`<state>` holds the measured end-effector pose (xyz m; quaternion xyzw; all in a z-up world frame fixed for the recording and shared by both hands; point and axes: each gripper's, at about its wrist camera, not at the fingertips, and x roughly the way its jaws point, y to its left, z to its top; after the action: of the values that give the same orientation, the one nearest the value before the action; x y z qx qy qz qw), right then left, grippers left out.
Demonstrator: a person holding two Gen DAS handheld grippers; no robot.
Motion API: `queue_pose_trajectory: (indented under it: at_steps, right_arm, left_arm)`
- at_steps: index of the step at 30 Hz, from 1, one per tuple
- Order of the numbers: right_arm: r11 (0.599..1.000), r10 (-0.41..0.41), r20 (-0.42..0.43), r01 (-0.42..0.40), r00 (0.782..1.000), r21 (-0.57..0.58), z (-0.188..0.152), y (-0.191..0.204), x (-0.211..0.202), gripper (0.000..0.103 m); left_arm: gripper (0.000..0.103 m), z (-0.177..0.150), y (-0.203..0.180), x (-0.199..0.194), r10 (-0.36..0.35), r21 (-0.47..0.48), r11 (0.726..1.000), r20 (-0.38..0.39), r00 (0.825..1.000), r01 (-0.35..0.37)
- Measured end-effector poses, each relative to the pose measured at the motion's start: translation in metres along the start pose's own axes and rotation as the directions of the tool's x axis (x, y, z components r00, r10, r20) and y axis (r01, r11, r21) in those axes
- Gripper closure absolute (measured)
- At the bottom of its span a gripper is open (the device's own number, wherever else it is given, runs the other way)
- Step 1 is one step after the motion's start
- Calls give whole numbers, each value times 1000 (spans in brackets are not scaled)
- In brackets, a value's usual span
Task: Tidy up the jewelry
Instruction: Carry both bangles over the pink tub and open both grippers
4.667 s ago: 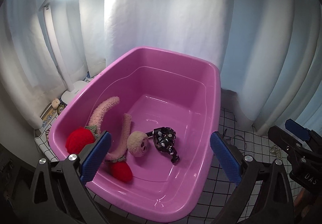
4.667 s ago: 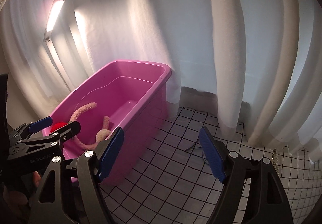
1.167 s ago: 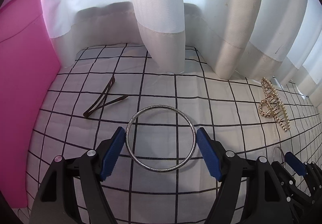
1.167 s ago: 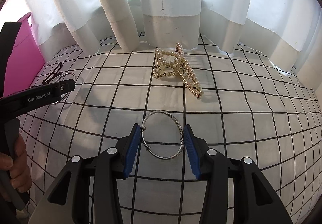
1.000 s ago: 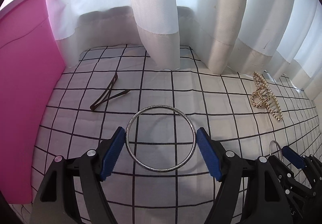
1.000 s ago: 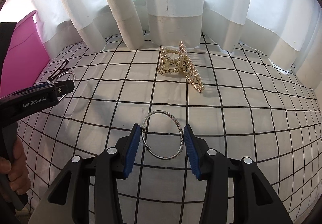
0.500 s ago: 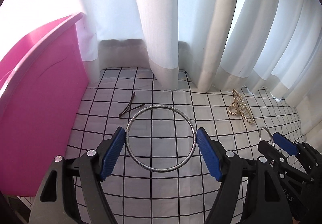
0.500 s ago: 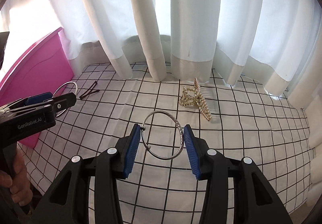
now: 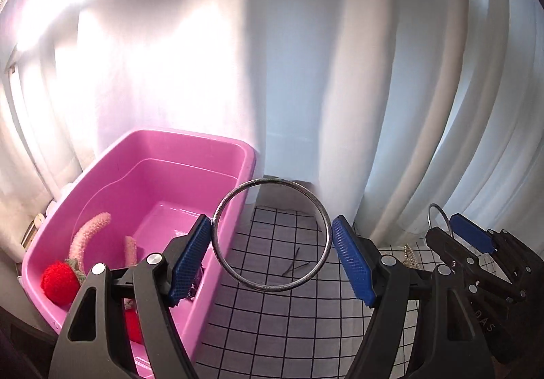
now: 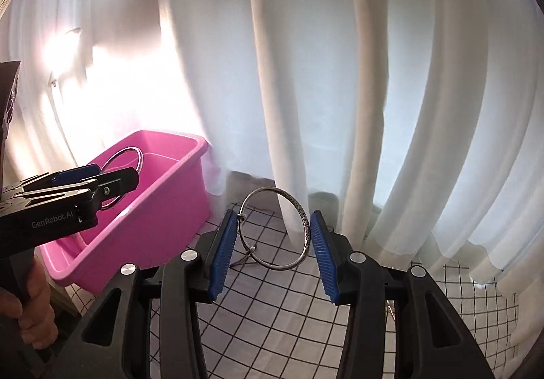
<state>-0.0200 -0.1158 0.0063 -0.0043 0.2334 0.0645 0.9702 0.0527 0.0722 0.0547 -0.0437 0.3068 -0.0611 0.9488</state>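
My left gripper (image 9: pixel 272 256) is shut on a large silver bangle (image 9: pixel 234 272), held in the air beside the near right wall of a pink tub (image 9: pixel 221 147). My right gripper (image 10: pixel 273 243) is shut on a smaller silver bangle (image 10: pixel 304 212), held above the checked cloth (image 10: pixel 289 304). Each gripper shows in the other view: the right one at the far right in the left wrist view (image 9: pixel 445 229), the left one over the tub (image 10: pixel 170 209) in the right wrist view (image 10: pixel 112 181). A dark hairpin (image 9: pixel 295 268) lies on the cloth (image 9: pixel 272 328) behind the large bangle. A pearl hair claw (image 9: pixel 409 258) peeks out beside the right gripper.
The tub holds pink fuzzy bands (image 9: pixel 90 232) with red pompoms (image 9: pixel 57 282) and a dark hair accessory, mostly hidden by my left finger. White curtains (image 9: pixel 306 72) hang close behind the cloth and the tub. A lit lamp (image 10: pixel 61 38) stands at the far left.
Both grippers have risen and tilted up, each still holding its bangle. The left one has swung left, so the tub's inside is in view again. The cloth sits lower and farther.
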Motion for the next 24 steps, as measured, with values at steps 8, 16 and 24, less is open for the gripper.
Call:
queue_pose_trajectory:
  at_steps: [8, 16, 24]
  right_arm:
    - [979, 176, 33, -171, 984, -110, 57, 81, 32, 60]
    - [934, 301, -105, -315, 948, -168, 63, 162, 91, 60]
    - [923, 289, -248, -338, 925, -184, 49, 199, 142, 60]
  left_arm:
    - [32, 21, 89, -22, 183, -88, 980, 48, 982, -178]
    - [32, -11, 151, -5, 275, -140, 949, -73, 959, -283]
    - [32, -33, 172, 25, 275, -145, 943, -159, 948, -298]
